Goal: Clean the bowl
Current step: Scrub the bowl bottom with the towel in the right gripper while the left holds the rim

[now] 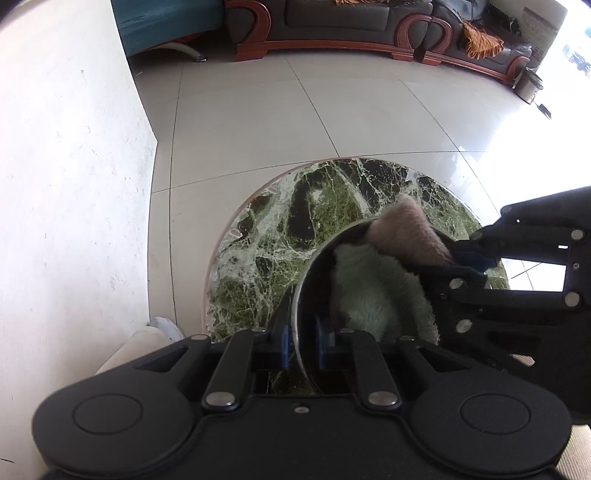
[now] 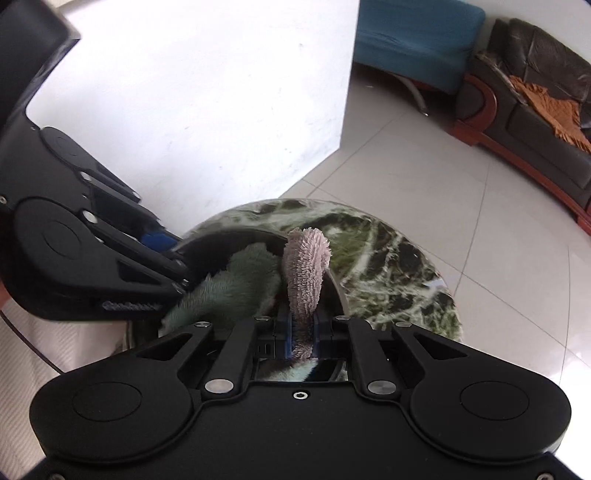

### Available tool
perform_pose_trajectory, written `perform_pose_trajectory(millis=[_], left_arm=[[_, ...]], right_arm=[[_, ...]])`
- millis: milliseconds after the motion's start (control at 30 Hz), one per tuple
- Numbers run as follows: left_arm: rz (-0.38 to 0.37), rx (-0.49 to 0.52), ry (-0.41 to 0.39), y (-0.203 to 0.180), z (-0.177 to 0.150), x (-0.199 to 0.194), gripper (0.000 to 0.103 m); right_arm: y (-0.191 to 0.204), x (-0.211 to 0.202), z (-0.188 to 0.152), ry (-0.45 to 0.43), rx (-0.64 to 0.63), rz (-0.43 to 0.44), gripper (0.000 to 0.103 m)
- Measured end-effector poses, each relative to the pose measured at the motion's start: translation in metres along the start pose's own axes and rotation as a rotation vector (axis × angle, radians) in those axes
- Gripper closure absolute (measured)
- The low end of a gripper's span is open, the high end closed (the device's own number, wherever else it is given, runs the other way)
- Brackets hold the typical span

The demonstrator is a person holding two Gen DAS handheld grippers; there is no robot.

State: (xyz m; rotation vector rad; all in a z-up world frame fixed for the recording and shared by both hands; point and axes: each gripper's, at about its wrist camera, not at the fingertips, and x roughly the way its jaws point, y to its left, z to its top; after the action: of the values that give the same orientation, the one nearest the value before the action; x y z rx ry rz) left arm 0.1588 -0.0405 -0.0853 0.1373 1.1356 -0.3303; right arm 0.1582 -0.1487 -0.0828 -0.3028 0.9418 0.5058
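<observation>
A steel bowl stands on a round green marble table. My left gripper is shut on the bowl's near rim, one blue pad outside the wall and one inside. A fluffy cloth, pale green with a pink part, lies inside the bowl. My right gripper reaches in from the right and is shut on the cloth. In the right wrist view, the pink strip of the cloth stands up between the right gripper's blue pads. There the left gripper holds the bowl from the left.
A white wall corner stands close on the left of the table. Pale floor tiles spread beyond the table edge. A dark sofa, a blue seat and a small metal bin stand far back.
</observation>
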Motion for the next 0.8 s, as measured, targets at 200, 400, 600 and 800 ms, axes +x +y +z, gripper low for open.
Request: perform_pose_trajectory(millis=[200,400,600,800], left_arm=[[0.000,0.002,-0.002,0.000,0.000,0.000,0.090],[0.010,0.001,0.001,0.000,-0.002,0.000,0.090],[0.012,0.000,-0.003,-0.002,-0.002,-0.001,0.090],[0.009,-0.004,-0.002,-0.002,-0.001,0.001,0.090]], right_arm=[[0.013,-0.008,-0.017,0.037,0.000,0.059,0.093],[0.019,-0.005,0.000,-0.007,-0.035,0.047,0.093],[0.002,-0.006,-0.002,-0.003,-0.017,0.002,0.093],[0.017,-0.011,-0.013,0.030,-0.034,0.048,0.093]])
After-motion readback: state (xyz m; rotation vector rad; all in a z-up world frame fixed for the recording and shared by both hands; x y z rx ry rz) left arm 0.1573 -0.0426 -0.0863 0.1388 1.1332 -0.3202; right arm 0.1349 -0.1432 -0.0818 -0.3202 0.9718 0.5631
